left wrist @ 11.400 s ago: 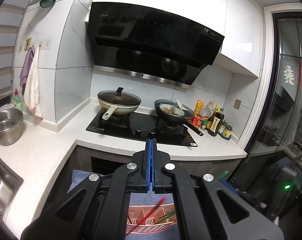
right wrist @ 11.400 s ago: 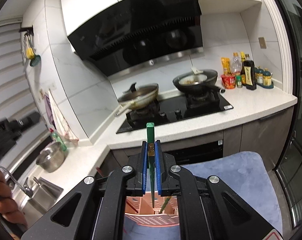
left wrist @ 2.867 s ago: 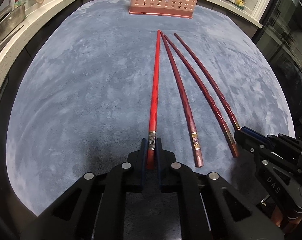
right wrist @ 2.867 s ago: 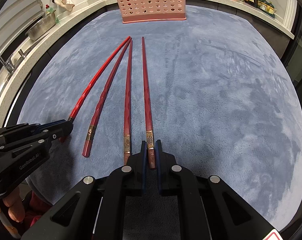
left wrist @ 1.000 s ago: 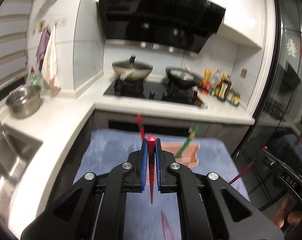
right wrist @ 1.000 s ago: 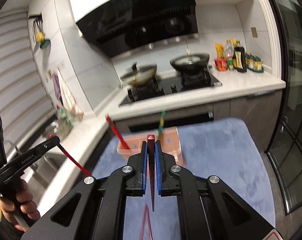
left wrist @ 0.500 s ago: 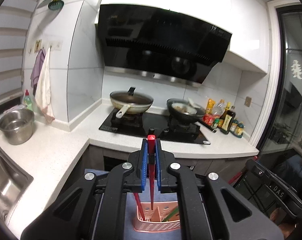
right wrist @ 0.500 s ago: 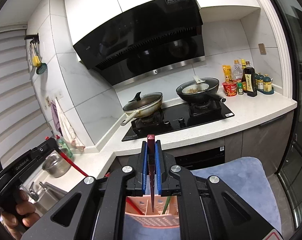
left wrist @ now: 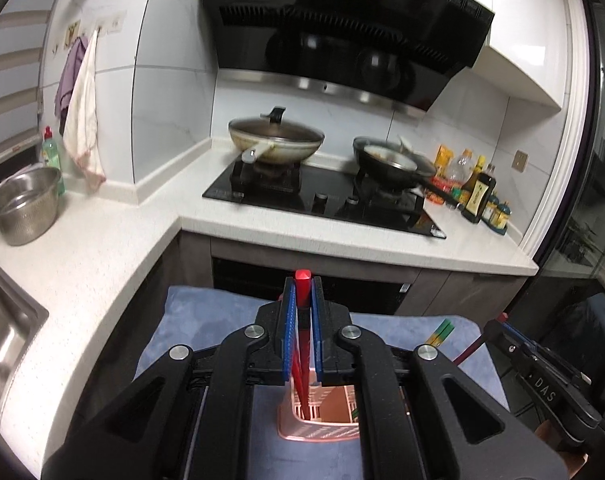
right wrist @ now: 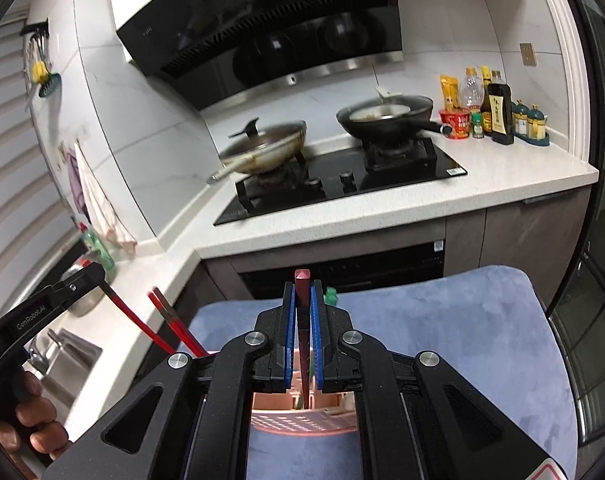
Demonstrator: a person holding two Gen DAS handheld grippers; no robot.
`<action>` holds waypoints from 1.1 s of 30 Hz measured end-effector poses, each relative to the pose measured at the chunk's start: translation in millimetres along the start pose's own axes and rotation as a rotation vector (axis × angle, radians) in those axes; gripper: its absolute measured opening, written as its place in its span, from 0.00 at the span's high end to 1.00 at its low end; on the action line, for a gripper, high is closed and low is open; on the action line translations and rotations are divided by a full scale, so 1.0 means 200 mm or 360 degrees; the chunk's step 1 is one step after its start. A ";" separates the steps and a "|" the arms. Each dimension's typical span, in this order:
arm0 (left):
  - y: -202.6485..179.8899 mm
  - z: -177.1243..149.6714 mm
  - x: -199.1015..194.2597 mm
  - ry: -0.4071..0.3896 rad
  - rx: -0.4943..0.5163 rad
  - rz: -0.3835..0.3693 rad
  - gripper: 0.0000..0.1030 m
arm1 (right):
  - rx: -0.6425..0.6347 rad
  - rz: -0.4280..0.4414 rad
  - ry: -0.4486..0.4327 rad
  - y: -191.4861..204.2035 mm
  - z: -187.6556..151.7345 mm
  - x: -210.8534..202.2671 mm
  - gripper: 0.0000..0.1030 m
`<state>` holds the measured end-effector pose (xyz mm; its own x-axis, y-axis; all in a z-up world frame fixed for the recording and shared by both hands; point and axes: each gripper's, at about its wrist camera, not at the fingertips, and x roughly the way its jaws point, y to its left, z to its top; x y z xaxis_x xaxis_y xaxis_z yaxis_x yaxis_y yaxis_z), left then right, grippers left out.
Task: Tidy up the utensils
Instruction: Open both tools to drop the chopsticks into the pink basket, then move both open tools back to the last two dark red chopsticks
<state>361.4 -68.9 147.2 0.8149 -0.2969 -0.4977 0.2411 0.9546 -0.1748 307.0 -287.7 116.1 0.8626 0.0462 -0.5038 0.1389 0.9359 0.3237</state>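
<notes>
Blue-gray mat [left wrist: 206, 320] fills the lower frame w/ pink basket [left wrist: 318, 428] at bottom centre, under both grippers. Left gripper [left wrist: 301, 320] is clamped on a bright red chopstick [left wrist: 302, 280], tip pointing down into the basket. Right gripper [right wrist: 301, 320] is pinched on a dark red chopstick [right wrist: 302, 280], likewise over the basket. Step: the drop-in. Next, probably: lower a bit, open the jaws so both sticks fall inside, not onto the rim.

Both grippers [left wrist: 301, 334] [right wrist: 302, 336] clamped (fingers vertical)
</notes>
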 end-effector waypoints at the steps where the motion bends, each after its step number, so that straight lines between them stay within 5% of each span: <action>1: 0.00 -0.01 0.01 0.0009 -0.0003 0.0003 0.93 | 0.0003 -0.0003 0.0012 -0.01 -0.01 0.01 0.93; 5: 0.03 -0.04 0.02 0.0036 -0.0045 0.0017 0.92 | 0.0008 -0.0016 0.0034 -0.02 -0.04 0.03 0.93; 9: 0.04 -0.04 -0.01 0.0015 -0.0083 0.0068 0.60 | 0.0008 -0.0041 0.0016 -0.02 -0.05 0.00 0.84; 20: 0.01 -0.10 -0.19 -0.0008 0.0007 0.0133 0.50 | -0.0031 -0.0016 -0.0029 0.03 -0.08 -0.18 0.81; 33: -0.03 -0.35 -0.43 0.0076 0.0099 0.0137 0.50 | -0.0087 0.0014 0.0080 0.05 -0.40 -0.48 0.72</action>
<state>252.5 -51.4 131.7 0.8083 -0.2129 -0.5489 0.2046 0.9758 -0.0772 186.9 -253.8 103.4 0.8380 0.0708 -0.5411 0.1033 0.9530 0.2847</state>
